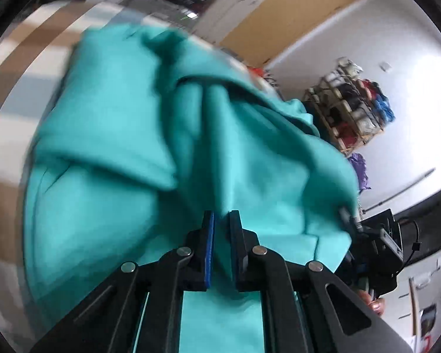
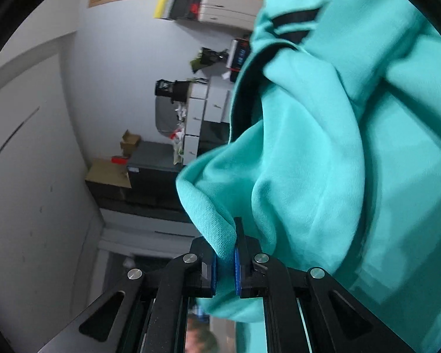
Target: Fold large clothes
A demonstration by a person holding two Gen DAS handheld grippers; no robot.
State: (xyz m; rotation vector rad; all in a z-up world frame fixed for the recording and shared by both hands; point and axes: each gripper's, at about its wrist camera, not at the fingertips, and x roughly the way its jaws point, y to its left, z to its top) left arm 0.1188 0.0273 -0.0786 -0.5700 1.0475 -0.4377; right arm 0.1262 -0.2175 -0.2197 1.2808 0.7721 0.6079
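A large teal garment (image 1: 117, 135) is bunched up and fills most of the left wrist view, blurred by motion. My left gripper (image 1: 222, 220) is shut on a fold of it, and teal cloth fills the narrow gap between the blue pads. At that view's right edge my right gripper (image 1: 345, 213) pinches another corner of the cloth. In the right wrist view the garment (image 2: 323, 147) hangs in folds with dark stripes (image 2: 294, 20) near the top. There my right gripper (image 2: 225, 244) is shut on its ribbed hem (image 2: 208, 214), which drapes over the left finger.
A brown and white striped surface (image 1: 29, 58) lies beneath the cloth at the left. A wooden rack (image 1: 352, 103) of coloured items stands by the white wall. White drawer units (image 2: 203, 111) and cardboard boxes (image 2: 108, 173) stand beyond the garment. A hand's fingers (image 1: 373, 303) show behind the right gripper.
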